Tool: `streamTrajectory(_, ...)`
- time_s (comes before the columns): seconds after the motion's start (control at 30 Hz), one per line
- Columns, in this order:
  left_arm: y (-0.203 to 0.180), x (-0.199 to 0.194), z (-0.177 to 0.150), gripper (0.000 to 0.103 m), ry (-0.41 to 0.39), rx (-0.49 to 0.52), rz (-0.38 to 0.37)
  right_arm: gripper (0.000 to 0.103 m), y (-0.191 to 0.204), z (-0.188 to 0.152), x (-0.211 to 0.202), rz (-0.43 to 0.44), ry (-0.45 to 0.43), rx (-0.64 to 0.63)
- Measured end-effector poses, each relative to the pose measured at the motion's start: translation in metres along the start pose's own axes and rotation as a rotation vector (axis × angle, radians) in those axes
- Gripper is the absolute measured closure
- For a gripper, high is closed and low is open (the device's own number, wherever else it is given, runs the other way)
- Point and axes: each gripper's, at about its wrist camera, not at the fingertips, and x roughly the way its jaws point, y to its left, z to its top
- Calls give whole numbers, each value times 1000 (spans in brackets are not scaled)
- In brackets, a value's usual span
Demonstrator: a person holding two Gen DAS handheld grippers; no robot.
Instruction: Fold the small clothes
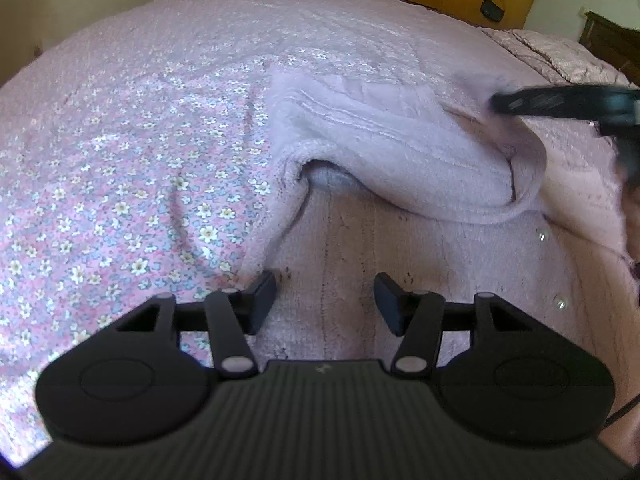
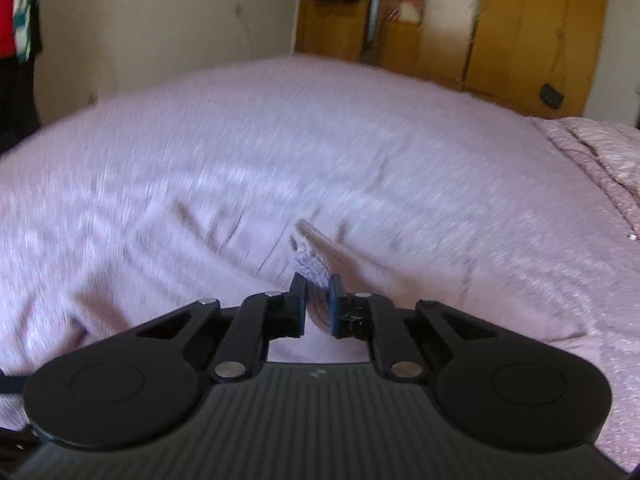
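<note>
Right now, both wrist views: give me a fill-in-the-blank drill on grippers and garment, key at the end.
1. The right gripper is shut on the edge of the fuzzy lilac ____.
2. The left gripper has its jaws ____, with nothing between them.
3. The garment lies on a bed cover printed with small ____.
4. Behind the bed stands a ____ wardrobe.

Missing words: garment; open; flowers; wooden

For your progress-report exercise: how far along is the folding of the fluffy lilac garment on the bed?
Done: one part of the fluffy lilac garment already lies doubled over itself. In hand: the right hand-held gripper is shut on a garment edge, lifting it; the left hand-held gripper is open over the flat lower part on the floral pink bedspread. Left: laying that edge down and finishing the folds.
</note>
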Motion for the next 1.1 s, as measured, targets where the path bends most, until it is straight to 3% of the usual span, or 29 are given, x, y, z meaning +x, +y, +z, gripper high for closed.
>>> streamTrajectory(0.17, 12, 4, 14, 46, 19, -62, -33, 92, -49, 21, -41, -59, -110, 89)
streamTrajectory(0.3, 16, 8, 17, 46, 31, -91, -41, 92, -93, 10, -68, -126, -151, 155)
streamTrajectory(0.53, 6, 8, 11, 46, 15, -25, -6, 92, -153, -73, -69, -244, -45, 277)
streamTrajectory(0.7, -2, 6, 4, 45, 8, 25, 29, 91, -172, -124, -43, -199, 114, 388)
streamTrajectory(0.8, -4, 6, 3, 44, 4, 46, 38, 89, -177, -142, -45, -194, 71, 459)
streamTrajectory(0.9, -6, 4, 2, 44, 2, 59, 40, 79, -184, -142, -50, -184, 65, 532)
streamTrajectory(0.97, -5, 0, 1, 44, 3, 53, 38, 65, -187, -142, -57, -189, 50, 558)
streamTrajectory(1.1, -2, -9, -2, 44, 0, 27, 27, 48, -190, -141, -76, -195, 19, 586)
